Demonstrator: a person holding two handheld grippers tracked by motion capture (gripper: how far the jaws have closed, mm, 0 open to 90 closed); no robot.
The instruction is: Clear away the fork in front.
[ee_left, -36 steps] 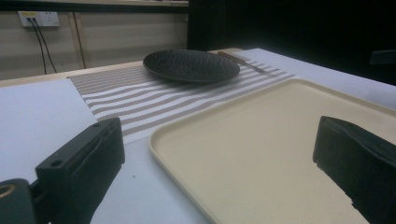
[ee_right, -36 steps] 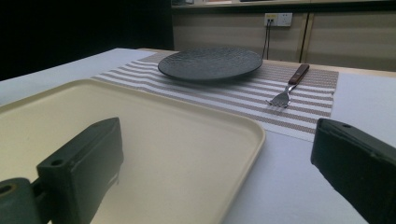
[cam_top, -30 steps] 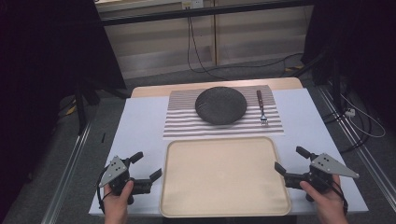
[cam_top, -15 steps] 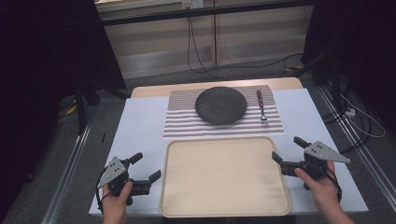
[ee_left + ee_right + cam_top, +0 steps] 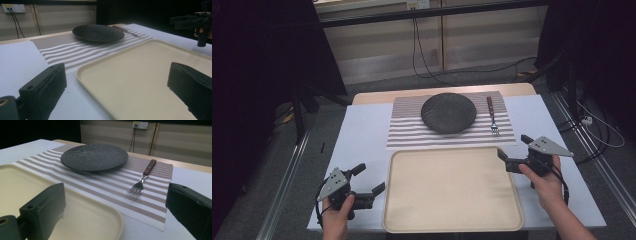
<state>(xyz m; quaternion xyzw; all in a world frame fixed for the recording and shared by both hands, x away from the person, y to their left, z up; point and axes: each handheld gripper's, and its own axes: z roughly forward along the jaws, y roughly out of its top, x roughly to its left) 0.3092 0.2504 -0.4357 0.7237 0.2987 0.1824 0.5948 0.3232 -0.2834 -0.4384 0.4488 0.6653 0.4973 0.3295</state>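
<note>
A dark round plate [image 5: 448, 113] [image 5: 94, 157] sits on a striped placemat [image 5: 407, 132], and a wooden-handled fork [image 5: 492, 117] [image 5: 143, 177] lies to the plate's right on the same mat. In front of them lies an empty beige tray [image 5: 452, 190] [image 5: 140, 75]. My left gripper [image 5: 368, 179] [image 5: 117, 75] rests open by the tray's front left corner, holding nothing. My right gripper [image 5: 515, 148] [image 5: 115, 197] hovers open over the tray's far right corner. It points toward the fork and plate, a short way from both.
A pale blue cloth [image 5: 357, 140] covers the table under the mat and tray. Beyond the table's far edge, cables [image 5: 427, 60] hang down a panelled wall. More cables [image 5: 597, 130] lie on the floor at the right, next to a metal rail.
My right gripper has moved forward and slightly left, from the tray's right edge to its far right corner. The left gripper has stayed in place.
</note>
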